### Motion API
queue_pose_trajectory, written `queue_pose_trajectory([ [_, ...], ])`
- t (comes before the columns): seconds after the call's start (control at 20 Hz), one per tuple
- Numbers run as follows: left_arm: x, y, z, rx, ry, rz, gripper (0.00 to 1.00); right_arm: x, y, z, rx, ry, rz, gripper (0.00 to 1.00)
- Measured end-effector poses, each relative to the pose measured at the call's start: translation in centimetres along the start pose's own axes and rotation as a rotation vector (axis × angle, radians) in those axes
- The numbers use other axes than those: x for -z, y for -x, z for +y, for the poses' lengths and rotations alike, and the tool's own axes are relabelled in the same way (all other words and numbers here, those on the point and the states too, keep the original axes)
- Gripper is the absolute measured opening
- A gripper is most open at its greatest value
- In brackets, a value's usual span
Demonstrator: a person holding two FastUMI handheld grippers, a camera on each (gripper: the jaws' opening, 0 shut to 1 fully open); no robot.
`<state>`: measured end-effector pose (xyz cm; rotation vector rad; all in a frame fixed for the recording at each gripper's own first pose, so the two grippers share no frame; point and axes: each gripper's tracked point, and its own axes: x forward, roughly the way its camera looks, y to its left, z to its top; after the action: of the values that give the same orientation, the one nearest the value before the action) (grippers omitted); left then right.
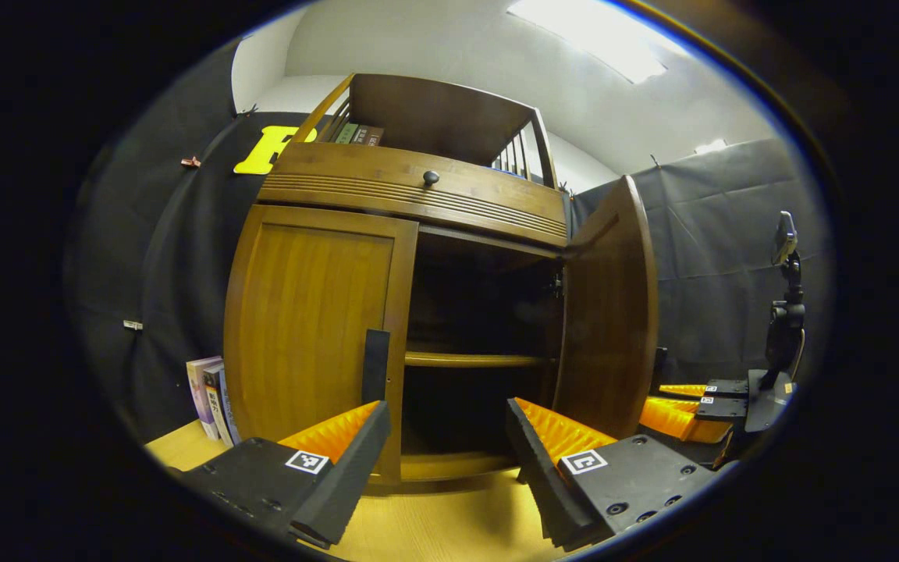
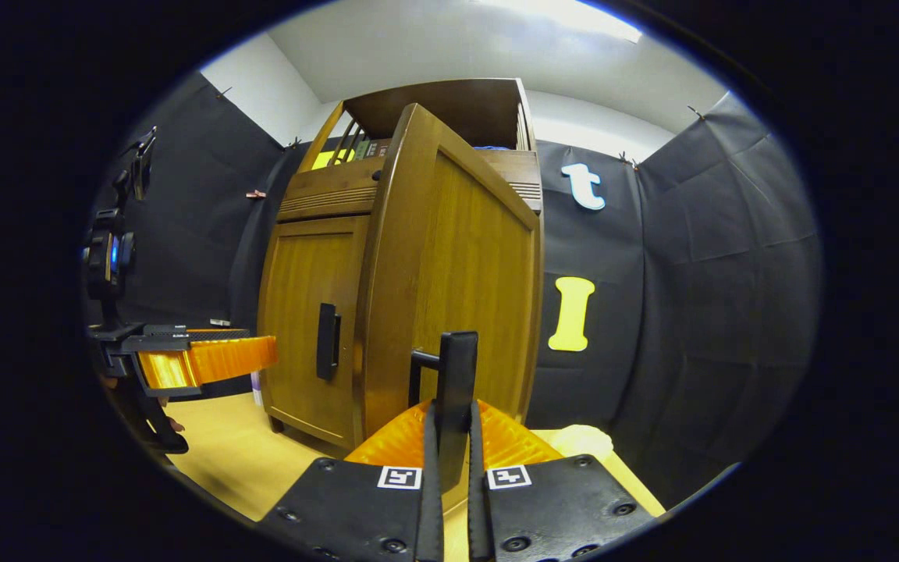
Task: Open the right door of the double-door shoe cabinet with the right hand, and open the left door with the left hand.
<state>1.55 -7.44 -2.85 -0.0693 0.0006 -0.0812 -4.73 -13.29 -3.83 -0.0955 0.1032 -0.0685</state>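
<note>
Right door (image 2: 449,257) swung wide, its upright handle (image 2: 456,390) pinched between the closed fingers of the right gripper (image 2: 449,460); left gripper (image 1: 445,460), jaws spread and empty, faces the closed left door (image 1: 317,328), whose vertical handle (image 1: 375,365) stands near, at eleven o'clock.

Books (image 1: 211,396) upright on light wood table (image 1: 449,523) at left; more books (image 1: 360,134) far up top; ceiling light (image 1: 590,35) on.
</note>
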Motion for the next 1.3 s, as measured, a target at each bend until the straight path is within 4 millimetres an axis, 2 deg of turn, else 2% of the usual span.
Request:
queue_pose_trajectory([
  [0.1, 0.0, -0.4, -0.4, -0.003, 0.003, -0.003, 0.92, 0.0, 0.4, -1.1, 0.021, 0.012, 0.001, 0.16],
  [0.15, 0.1, -0.6, -0.4, -0.005, 0.005, -0.006, 0.88, 0.0, 0.5, -1.6, 0.025, 0.01, 0.002, 0.16],
  [0.2, 0.0, -0.8, -0.5, -0.006, 0.004, -0.007, 0.92, -0.1, 0.6, -2.0, 0.029, 0.006, 0.001, 0.16],
  [0.55, 0.6, -2.2, -2.1, 0.008, 0.014, -0.005, 0.92, 0.1, 1.4, -6.5, 0.132, 0.075, 0.011, 0.14],
  [0.6, 0.6, -2.4, -2.3, 0.01, 0.013, -0.006, 0.92, 0.0, 1.5, -6.7, 0.129, 0.063, 0.013, 0.19],
  [0.65, 0.7, -2.6, -2.6, 0.012, 0.011, -0.007, 0.88, 0.1, 1.6, -6.8, 0.123, 0.044, 0.017, 0.1],
  [0.7, 0.8, -2.7, -2.7, 0.013, 0.009, -0.005, 0.92, 0.2, 1.8, -6.9, 0.121, 0.036, 0.019, 0.11],
  [0.8, 1.2, -3.2, -2.8, 0.011, 0.004, -0.002, 0.92, 0.1, 1.8, -7.4, 0.132, 0.048, 0.02, 0.1],
  [0.9, 1.3, -3.7, -2.5, -0.008, -0.007, -0.001, 0.92, 0.2, 2.4, -7.7, 0.134, 0.03, 0.027, 0.09],
  [1.05, 1.8, -4.4, -2.1, -0.033, -0.023, 0.008, 0.92, 0.0, 3.4, -9.3, 0.175, 0.043, 0.025, 0.08],
  [1.2, 1.7, -4.7, -2.3, -0.035, -0.027, 0.009, 0.92, -0.8, 5.7, -11.5, 0.26, 0.075, 0.006, 0.09],
  [1.25, 1.7, -4.7, -2.3, -0.037, -0.028, 0.009, 0.88, -1.1, 6.3, -12.0, 0.284, 0.08, -0.002, 0.05],
  [1.3, 1.7, -4.6, -2.3, -0.035, -0.022, 0.008, 0.92, -1.6, 7.0, -11.8, 0.277, 0.066, -0.01, 0.05],
])
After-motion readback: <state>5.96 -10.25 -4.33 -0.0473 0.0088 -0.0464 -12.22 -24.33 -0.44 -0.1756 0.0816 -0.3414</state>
